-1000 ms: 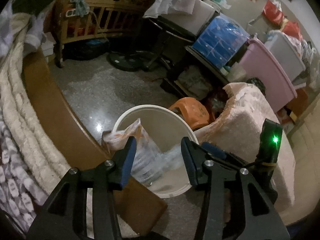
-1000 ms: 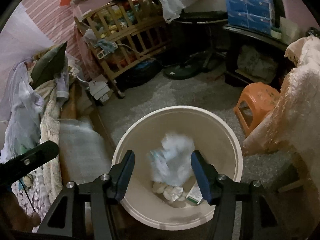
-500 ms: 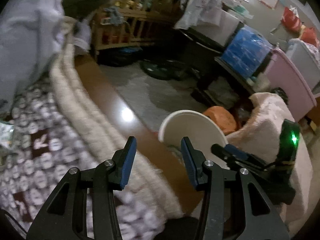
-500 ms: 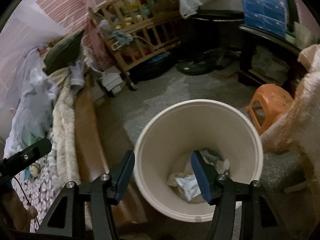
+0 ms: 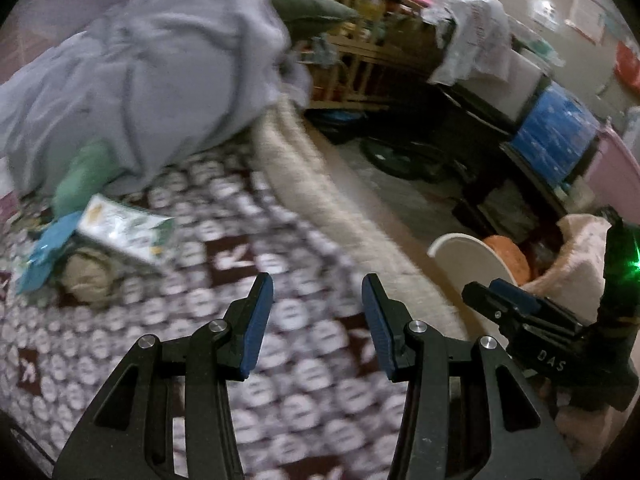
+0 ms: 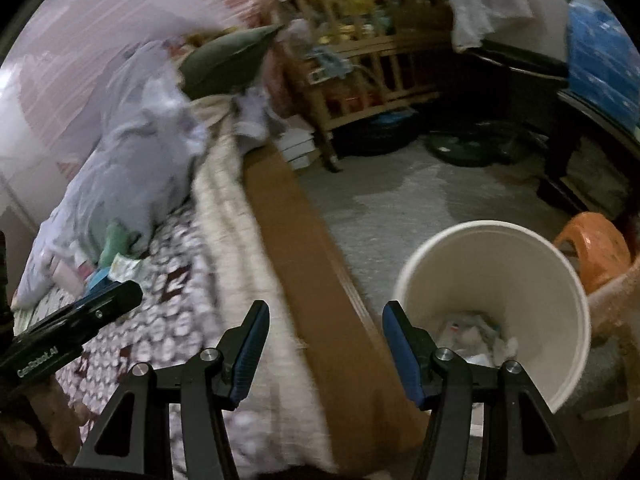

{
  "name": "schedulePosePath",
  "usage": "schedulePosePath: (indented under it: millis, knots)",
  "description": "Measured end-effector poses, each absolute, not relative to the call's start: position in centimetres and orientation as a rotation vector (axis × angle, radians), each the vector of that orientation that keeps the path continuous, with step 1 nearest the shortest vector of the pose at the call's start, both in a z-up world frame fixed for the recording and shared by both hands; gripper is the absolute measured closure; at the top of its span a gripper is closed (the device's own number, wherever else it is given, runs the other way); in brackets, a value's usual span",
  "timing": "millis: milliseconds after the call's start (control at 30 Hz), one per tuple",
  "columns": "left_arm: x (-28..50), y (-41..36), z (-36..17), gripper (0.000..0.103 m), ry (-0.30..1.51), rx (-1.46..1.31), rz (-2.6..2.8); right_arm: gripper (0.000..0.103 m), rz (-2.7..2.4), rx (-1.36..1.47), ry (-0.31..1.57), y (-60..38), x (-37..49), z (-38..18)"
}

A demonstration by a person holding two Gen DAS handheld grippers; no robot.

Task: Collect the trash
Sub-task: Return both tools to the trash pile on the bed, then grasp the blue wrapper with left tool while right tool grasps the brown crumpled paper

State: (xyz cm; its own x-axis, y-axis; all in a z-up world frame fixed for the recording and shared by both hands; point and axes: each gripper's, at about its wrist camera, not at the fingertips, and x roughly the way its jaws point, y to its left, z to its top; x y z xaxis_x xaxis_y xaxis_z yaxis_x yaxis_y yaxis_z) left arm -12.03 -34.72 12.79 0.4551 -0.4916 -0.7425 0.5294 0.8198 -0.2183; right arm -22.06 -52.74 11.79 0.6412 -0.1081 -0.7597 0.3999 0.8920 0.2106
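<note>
A white bucket (image 6: 520, 248) stands on the floor beside the bed, with crumpled wrappers (image 6: 476, 336) at its bottom; its rim (image 5: 460, 248) shows at the right of the left wrist view. On the patterned bedspread lie a white-green packet (image 5: 124, 232), also small at the left of the right wrist view (image 6: 126, 268), and a blue wrapper (image 5: 46, 252). My left gripper (image 5: 316, 312) hangs open over the bedspread, nothing between its fingers. My right gripper (image 6: 324, 340) is open and empty over the bed's edge, left of the bucket.
A grey heap of bedding (image 5: 140, 72) and a green pillow (image 6: 228, 60) lie at the head of the bed. A wooden bed rail (image 6: 304, 240) borders the floor. An orange stool (image 6: 596, 248), a wooden crib (image 6: 360, 60) and blue boxes (image 5: 556, 136) stand around the bucket.
Both grippers have swung left, away from the bucket and over the bed. The crumpled trash that was between the fingers a second ago now lies in the bucket.
</note>
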Motion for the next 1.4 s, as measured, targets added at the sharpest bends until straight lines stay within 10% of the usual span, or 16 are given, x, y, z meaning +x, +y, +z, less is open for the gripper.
schedulePosePath:
  millis: [700, 1167, 1233, 1300, 1400]
  knots:
    - [-5.7, -13.6, 10.2, 0.048, 0.932, -0.056, -0.303, 0.042, 0.024, 0.230, 0.962, -37.7, -13.1, 9.6]
    - [1.7, -15.6, 6.7, 0.037, 0.935, 0.193, -0.375, 0.041, 0.065, 0.205, 1.031, -35.2, -10.1, 7.5]
    - [2.5, -15.7, 6.5, 0.045, 0.945, 0.171, -0.394, 0.041, 0.070, 0.201, 1.036, -34.9, -9.6, 7.3]
    - [3.1, -15.7, 6.3, 0.079, 0.971, 0.156, -0.394, 0.041, 0.081, 0.196, 1.043, -34.4, -8.9, 6.9]
    - [3.2, -14.5, 6.7, 0.086, 1.002, 0.063, -0.414, 0.041, 0.113, 0.177, 1.048, -33.1, -7.7, 6.6]
